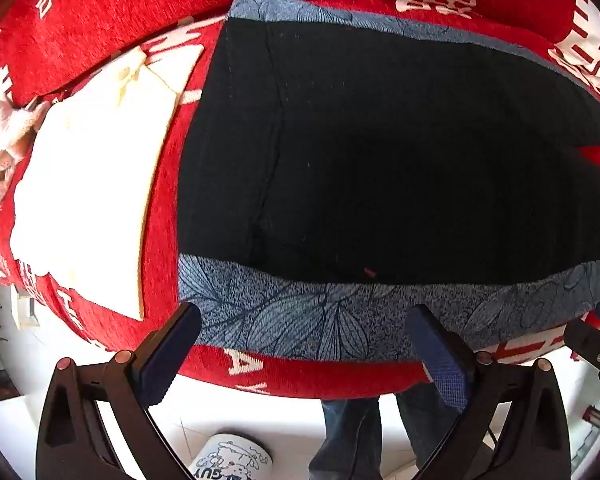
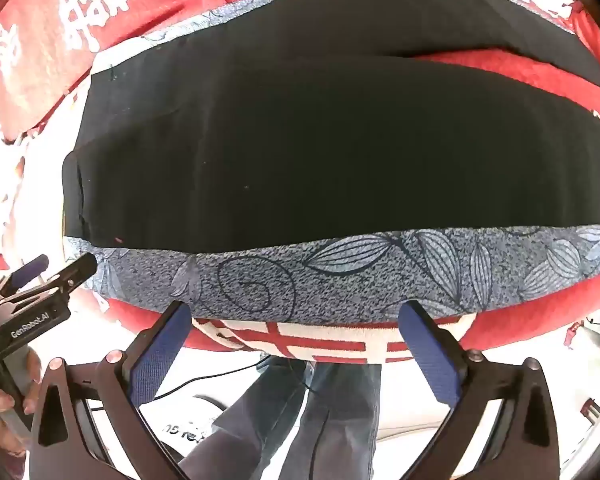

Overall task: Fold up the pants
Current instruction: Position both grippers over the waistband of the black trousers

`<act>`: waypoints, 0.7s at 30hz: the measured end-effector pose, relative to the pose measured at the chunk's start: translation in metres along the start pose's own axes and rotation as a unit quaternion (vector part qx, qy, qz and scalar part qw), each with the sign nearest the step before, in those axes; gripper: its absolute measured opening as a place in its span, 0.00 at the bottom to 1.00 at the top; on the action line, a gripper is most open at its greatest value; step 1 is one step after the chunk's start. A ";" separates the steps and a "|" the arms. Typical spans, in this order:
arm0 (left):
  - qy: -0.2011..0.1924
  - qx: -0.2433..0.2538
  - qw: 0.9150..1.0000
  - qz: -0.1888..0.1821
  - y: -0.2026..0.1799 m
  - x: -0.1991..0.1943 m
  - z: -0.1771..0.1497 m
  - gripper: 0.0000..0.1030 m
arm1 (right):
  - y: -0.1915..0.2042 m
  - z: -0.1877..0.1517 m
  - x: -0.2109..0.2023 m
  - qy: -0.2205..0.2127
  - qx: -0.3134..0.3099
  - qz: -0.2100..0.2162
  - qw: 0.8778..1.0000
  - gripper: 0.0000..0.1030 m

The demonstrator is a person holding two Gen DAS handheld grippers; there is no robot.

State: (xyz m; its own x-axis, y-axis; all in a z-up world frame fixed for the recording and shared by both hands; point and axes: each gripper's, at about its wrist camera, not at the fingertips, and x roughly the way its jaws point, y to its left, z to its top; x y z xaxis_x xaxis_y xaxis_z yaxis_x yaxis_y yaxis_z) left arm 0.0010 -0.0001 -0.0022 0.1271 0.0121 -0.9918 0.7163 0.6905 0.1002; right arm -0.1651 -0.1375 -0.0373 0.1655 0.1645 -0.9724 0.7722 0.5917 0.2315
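1. Step in hand, as I judge it: the start of a fold. The black soft-knit pants with a blue-grey leaf-print trim band (image 1: 380, 160) lie flat on the red plush cloth with white printed characters (image 1: 100, 20), and neither gripper has a hold.
2. Left gripper (image 1: 304, 340): jaws spread wide, released, nothing between them. It sits at the lower centre of the left wrist view, at the near printed band (image 1: 300, 320), which spans the gap between its fingers; contact cannot be told.
3. Right gripper (image 2: 296, 328): likewise released, jaws wide, at the lower centre of its view, at the same band's near edge (image 2: 340, 276).
4. Pants fill the middle of both views. In the right view a split shows at upper right, with red cloth between two black panels, probably the legs.
5. Next move likely calls for both grippers to pinch the near band edge, lift, and carry it toward the far edge at the top of frame, evenly matched so the fold stays straight.
6. Materials: the black fabric is matte and limp, with a seam running down the left part of the left view. The band is speckled, with a dark line-drawn leaf pattern.
7. A cream flat folded cloth (image 1: 92, 168) lies at the left of the left view, beside the pants, not touching.
8. The pads on the fingers (image 2: 160, 356) are blue with a textured grid, on black frames.
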 end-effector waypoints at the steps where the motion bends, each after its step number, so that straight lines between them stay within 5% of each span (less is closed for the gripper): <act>1: 0.006 -0.002 1.000 -0.004 0.000 0.001 0.000 1.00 | 0.000 0.000 0.000 0.001 0.002 0.001 1.000 1.00; 21: 0.045 -0.009 0.999 -0.011 0.012 0.015 -0.015 1.00 | 0.007 -0.007 -0.004 -0.009 0.005 -0.009 1.000 1.00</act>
State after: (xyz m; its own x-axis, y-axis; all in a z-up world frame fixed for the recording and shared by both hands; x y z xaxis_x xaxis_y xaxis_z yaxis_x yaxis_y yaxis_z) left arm 0.0008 0.0191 -0.0168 0.0480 0.0615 -0.9970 0.7057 0.7043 0.0774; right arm -0.1644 -0.1282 -0.0313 0.1624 0.1386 -0.9769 0.7815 0.5864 0.2131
